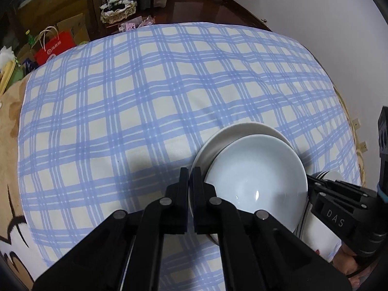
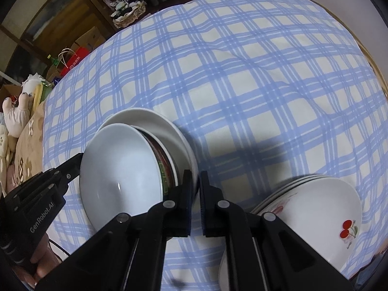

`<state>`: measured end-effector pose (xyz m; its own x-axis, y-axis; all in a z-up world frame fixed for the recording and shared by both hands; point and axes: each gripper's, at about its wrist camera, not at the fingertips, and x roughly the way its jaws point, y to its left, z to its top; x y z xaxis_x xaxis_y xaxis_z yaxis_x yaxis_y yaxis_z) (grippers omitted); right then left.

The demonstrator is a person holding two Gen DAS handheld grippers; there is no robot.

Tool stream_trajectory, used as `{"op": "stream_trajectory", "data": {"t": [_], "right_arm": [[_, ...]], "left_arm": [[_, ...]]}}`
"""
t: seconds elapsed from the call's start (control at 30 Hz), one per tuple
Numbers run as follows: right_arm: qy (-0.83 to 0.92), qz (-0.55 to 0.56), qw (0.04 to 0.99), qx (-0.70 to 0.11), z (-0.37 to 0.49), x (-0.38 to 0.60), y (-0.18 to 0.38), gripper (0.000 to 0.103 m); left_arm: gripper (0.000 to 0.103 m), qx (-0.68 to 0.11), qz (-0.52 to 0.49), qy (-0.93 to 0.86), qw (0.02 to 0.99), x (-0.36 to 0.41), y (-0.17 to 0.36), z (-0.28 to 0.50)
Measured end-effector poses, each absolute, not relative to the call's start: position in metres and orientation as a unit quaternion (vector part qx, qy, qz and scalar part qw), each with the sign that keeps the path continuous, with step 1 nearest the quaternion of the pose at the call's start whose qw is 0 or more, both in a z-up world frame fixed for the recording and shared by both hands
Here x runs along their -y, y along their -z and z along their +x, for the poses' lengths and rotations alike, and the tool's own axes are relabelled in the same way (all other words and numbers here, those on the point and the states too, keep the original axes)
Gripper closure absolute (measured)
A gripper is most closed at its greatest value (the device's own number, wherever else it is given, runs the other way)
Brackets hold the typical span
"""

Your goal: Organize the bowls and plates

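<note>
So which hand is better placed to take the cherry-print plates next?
Right, probably. The cherry-print plates lie just beside the right tongs, while the left tongs sit across the stacked bowls. Both look clamped on the rim of the white plate, so it must release first.

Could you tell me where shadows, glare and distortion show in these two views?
Left wrist: the checked cloth bulges from fisheye, a shadow lies ahead of the left gripper, and the pale bowl shows small glints. Right wrist: a broad shadow darkens the cloth beyond the right gripper; corners vignette black.
</note>
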<state>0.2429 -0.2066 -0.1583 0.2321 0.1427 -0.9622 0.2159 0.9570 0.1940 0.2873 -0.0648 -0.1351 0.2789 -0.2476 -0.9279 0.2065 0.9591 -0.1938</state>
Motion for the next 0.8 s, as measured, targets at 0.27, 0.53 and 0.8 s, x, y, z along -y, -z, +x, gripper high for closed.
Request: {"op": "stream_trajectory", "data": {"t": [0.27,0.53,0.8], "right_arm": [[0.019,0.127,0.781,-0.611,0.241,0.202,0.155,0.096],[0.013,0.118,0.783,-0.611,0.241,0.202,0.154,0.096],[0.006,0.127,0.78,-0.613,0.24,0.203,0.153,0.096]], "left_arm": [[0.102,-0.581,-0.057,0.154,0.797,0.054,0.135,0.288],[0.102,-0.575,-0.055,0.156,0.801,0.057,0.134,0.288],[0.101,-0.582,-0.108,0.174,0.787,0.043,0.14,0.292]]}}
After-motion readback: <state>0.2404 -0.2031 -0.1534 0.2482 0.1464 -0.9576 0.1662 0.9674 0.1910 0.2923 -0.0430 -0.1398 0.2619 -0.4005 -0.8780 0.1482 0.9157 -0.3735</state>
